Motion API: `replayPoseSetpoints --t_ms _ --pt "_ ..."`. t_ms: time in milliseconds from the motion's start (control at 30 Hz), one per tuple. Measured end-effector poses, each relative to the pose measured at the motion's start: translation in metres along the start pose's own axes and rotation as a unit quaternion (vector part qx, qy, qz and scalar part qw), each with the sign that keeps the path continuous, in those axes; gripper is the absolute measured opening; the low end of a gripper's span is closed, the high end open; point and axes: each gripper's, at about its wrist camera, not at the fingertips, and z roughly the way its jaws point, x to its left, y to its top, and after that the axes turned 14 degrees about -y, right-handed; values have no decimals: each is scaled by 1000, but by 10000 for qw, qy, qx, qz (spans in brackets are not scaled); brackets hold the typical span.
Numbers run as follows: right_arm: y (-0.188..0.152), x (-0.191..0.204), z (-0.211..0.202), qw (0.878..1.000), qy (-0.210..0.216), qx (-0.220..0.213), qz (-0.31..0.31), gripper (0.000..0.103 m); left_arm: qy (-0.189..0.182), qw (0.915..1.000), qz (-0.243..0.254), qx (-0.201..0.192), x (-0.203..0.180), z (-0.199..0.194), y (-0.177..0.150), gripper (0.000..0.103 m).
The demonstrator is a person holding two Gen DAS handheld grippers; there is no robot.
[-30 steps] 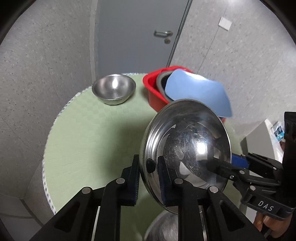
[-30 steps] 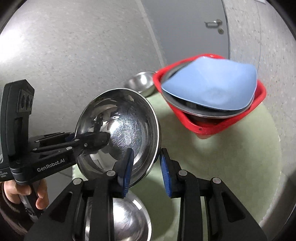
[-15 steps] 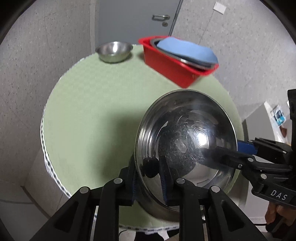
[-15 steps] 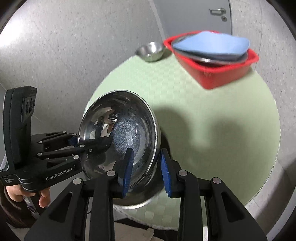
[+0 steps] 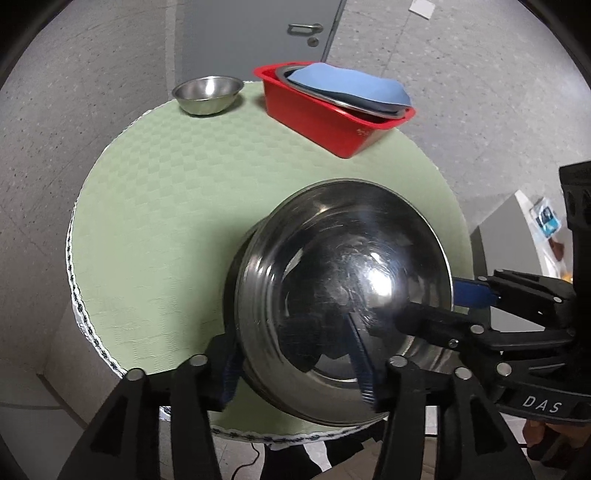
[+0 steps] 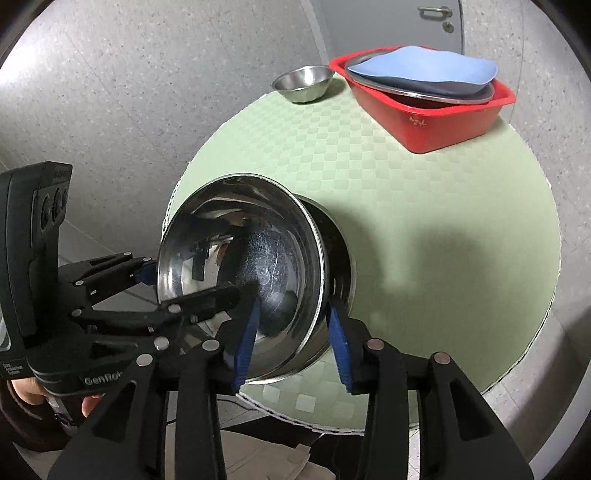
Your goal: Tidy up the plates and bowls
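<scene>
A large steel bowl (image 5: 343,288) (image 6: 243,251) sits nested in another steel bowl (image 6: 340,266) at the near edge of the round green table (image 5: 166,221). My left gripper (image 5: 295,365) is open, its fingers straddling the bowl's near rim. My right gripper (image 6: 291,339) is open too, fingers either side of the rim. A small steel bowl (image 5: 207,94) (image 6: 303,83) stands at the far edge. A red bin (image 5: 332,114) (image 6: 436,107) holds a steel plate and a blue plate (image 5: 347,86) (image 6: 424,70).
The table (image 6: 443,221) stands in a room with grey speckled walls and a grey door (image 5: 251,33) behind. A grey cabinet (image 5: 509,229) stands to the right of the table. Each gripper's black body shows in the other's view.
Both grippers lowered the large bowl from a tilted, raised position into the bowl on the table. Both pairs of jaws have opened and released the rim.
</scene>
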Motion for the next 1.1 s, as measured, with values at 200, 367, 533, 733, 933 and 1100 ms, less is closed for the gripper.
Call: replayPoseSetpoints --t_ms 200,367,533,733,933,1100 --pt "0 4 -3 9998 -167 -56 -59 46 23 10000 -18 -20 0 1 1 53" --pt "-2 5 -5 9995 -270 -90 -108 47 41 10000 -3 -91 -2 3 -1 53" --pt "-1 4 -9 9992 -323 -195 -123 47 56 9997 38 -222 -3 -4 -2 57" --pt "9 2 -19 9986 -311 -425 -103 49 88 9987 -63 -488 3 -20 4 72" --pt "51 1 -22 9971 -255 -673 -264 50 -41 9966 -289 -774 17 -33 32 76" --pt "119 10 -20 9944 -75 -894 -555 50 17 9919 -587 -1125 41 -40 77 80"
